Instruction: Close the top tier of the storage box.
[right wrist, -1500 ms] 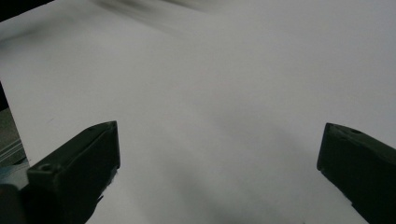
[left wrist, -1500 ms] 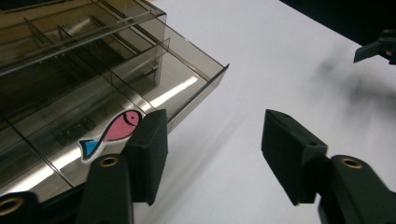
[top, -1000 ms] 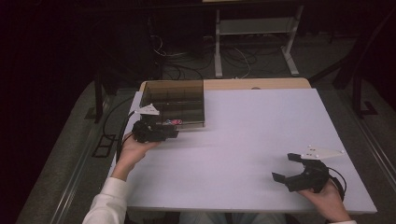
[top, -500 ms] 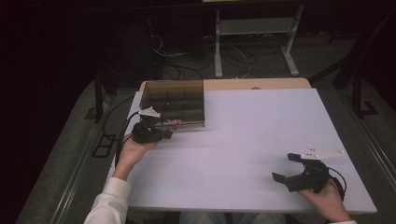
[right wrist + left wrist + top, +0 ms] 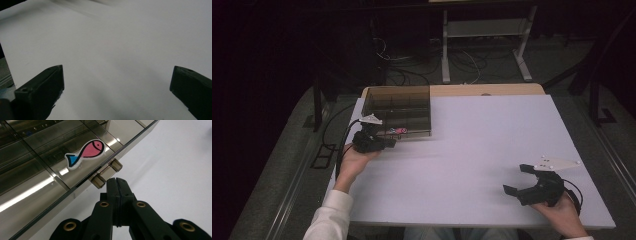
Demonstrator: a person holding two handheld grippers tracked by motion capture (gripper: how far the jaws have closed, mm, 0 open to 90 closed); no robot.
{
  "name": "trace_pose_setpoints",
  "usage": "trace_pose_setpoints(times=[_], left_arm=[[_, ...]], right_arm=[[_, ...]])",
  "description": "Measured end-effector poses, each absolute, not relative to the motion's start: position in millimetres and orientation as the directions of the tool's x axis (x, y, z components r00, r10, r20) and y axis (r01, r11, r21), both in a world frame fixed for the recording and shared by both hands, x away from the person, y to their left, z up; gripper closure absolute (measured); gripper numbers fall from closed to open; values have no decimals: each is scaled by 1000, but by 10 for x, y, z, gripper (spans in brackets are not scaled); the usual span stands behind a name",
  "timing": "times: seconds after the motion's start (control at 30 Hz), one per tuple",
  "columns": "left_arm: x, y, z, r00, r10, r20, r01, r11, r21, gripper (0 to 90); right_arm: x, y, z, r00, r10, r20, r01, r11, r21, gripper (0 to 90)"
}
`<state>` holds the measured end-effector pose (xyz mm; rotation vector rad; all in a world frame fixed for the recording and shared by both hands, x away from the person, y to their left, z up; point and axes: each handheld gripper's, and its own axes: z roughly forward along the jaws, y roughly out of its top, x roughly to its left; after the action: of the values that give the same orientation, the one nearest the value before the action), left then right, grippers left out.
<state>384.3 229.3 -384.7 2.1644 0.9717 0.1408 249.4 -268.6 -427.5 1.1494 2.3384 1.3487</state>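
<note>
Scene: person seated at a white desk (image 5: 472, 165), one gripper in each hand, dim room behind.
Box: smoked see-through compartment box (image 5: 398, 111) at the desk's far left corner, lid down. Sits near the person's left, prob. so the left hand reaches it w/o stretching.
Sticker: pink-and-blue fish sticker (image 5: 85, 152) on the lid, near the front edge, just above the latch; likely a marker for the opening side.
Latch: small clasp w/ two knuckles (image 5: 106, 173) on the box's front edge, facing the person.
Left gripper: left gripper (image 5: 116, 182) has its jaws pressed tight together, nothing between them. Tips sit right at the latch, just below it; touching or a hair apart, can't tell. Jaws have just been closing. Closed tips make one narrow point, prob. to nudge or flick the clasp rather than pinch it.
Right gripper: right gripper (image 5: 518, 179) at the desk's near right corner, well apart from the box, jaws spread wide over bare desk, holding nothing. Looks parked, out of the way while the left works.
Counts: 1 box, 1 sticker, 1 latch, 2 grippers, 1 desk. Compartments inside: several in rows, exact no. unclear through the tinted lid.
</note>
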Motion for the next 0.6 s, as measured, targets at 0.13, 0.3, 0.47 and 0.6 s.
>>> trace_pose_setpoints(times=[0.13,0.3,0.47,0.6], left_arm=[[3847,2282,-3855,698,690,-193,613,-435,660,891],[3872,2280,-3866,681,708,-189,624,-426,655,891],[3882,2278,-3873,679,708,-193,627,-423,654,891],[3897,2276,-3872,673,714,-192,629,-417,656,891]], right_arm=[[2494,-2688,-4274,-675,713,192,522,277,807,0],[2493,-2687,-4273,-675,713,191,522,277,807,0],[2497,-2692,-4274,-674,713,191,522,277,807,0],[2497,-2683,-4276,-676,712,191,522,280,806,0]])
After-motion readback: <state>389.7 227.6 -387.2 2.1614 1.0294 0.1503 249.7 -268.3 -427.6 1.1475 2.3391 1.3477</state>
